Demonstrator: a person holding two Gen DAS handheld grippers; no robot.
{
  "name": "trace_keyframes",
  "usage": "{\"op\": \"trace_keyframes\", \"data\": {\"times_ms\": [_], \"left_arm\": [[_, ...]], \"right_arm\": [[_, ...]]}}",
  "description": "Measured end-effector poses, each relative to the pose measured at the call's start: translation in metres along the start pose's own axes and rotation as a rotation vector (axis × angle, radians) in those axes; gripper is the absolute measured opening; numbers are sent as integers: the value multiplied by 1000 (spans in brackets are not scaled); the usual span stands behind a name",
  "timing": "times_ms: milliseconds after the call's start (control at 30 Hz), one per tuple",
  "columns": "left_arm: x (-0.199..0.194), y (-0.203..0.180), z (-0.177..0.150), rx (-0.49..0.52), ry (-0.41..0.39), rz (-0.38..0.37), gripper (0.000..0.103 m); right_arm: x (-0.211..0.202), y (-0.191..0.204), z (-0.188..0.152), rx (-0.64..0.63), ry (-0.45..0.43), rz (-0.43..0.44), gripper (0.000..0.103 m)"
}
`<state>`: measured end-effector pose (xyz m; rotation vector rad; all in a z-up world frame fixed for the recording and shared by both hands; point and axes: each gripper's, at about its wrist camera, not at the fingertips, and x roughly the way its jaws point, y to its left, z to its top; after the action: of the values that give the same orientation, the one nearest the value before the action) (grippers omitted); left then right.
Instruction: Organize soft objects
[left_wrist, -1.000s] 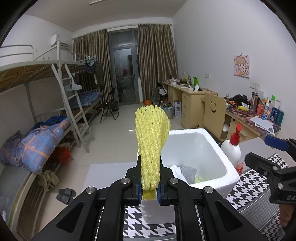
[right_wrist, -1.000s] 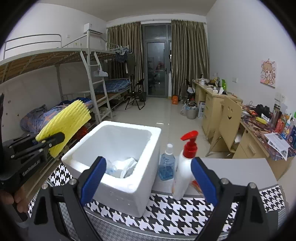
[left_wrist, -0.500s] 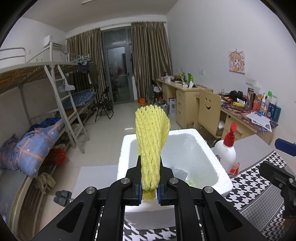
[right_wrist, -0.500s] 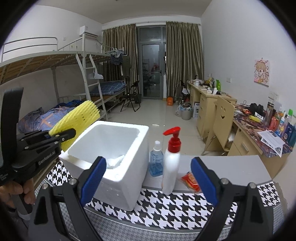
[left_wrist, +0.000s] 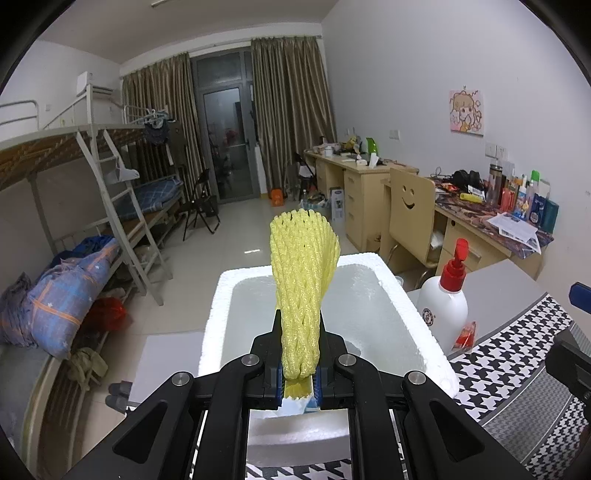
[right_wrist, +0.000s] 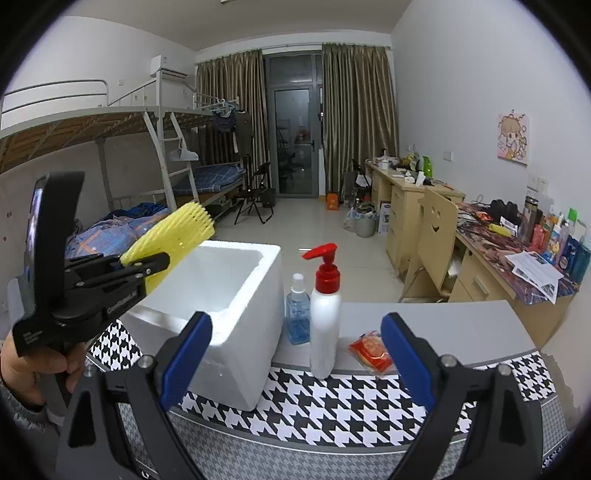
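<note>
My left gripper (left_wrist: 298, 382) is shut on a yellow foam net sleeve (left_wrist: 302, 280), which stands upright above the near rim of a white foam box (left_wrist: 417, 328). From the right wrist view the same sleeve (right_wrist: 173, 240) sticks out of the left gripper (right_wrist: 147, 271) at the box's (right_wrist: 236, 332) left edge. A hand (right_wrist: 26, 365) grasps that gripper's handle. My right gripper (right_wrist: 295, 362) is open with nothing between its blue pads (right_wrist: 186, 354), in front of the box and bottles.
A white pump bottle with a red top (right_wrist: 325, 314), a blue liquid bottle (right_wrist: 297, 314) and a red snack packet (right_wrist: 371, 350) stand right of the box on a grey table with a houndstooth cloth (right_wrist: 332, 402). A bunk bed (left_wrist: 55, 236) and desks (left_wrist: 480, 229) lie beyond.
The left gripper has carried the yellow sleeve leftward to in front of the box, which now sits centred behind it. In the right wrist view the box and bottles shifted left.
</note>
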<state>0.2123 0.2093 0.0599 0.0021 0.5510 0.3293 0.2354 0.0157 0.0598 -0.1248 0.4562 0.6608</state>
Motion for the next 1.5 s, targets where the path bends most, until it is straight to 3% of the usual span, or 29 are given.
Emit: {"op": "trace_keyframes", "data": {"times_ms": [433, 533, 567, 600, 700, 1167, 1500], "left_arm": [[28, -1, 5, -13, 49, -11, 14], [34, 0, 2, -13, 72, 0, 50], [34, 0, 1, -12, 69, 7, 69], [33, 0, 0, -10, 60, 13, 77], [31, 0, -2, -3, 56, 35, 87], [-20, -5, -3, -7, -41, 48, 102], [-69, -11, -14, -10, -111, 48, 102]], "right_arm": [[-9, -8, -6, 13, -7, -13, 95], [-11, -10, -8, 24, -8, -15, 95], [-11, -10, -9, 27, -8, -14, 95], [-11, -10, -9, 27, -8, -12, 95], [-13, -10, -10, 22, -18, -11, 95], [-31, -12, -11, 40, -45, -2, 95], [-60, -1, -15, 18, -92, 10, 95]]}}
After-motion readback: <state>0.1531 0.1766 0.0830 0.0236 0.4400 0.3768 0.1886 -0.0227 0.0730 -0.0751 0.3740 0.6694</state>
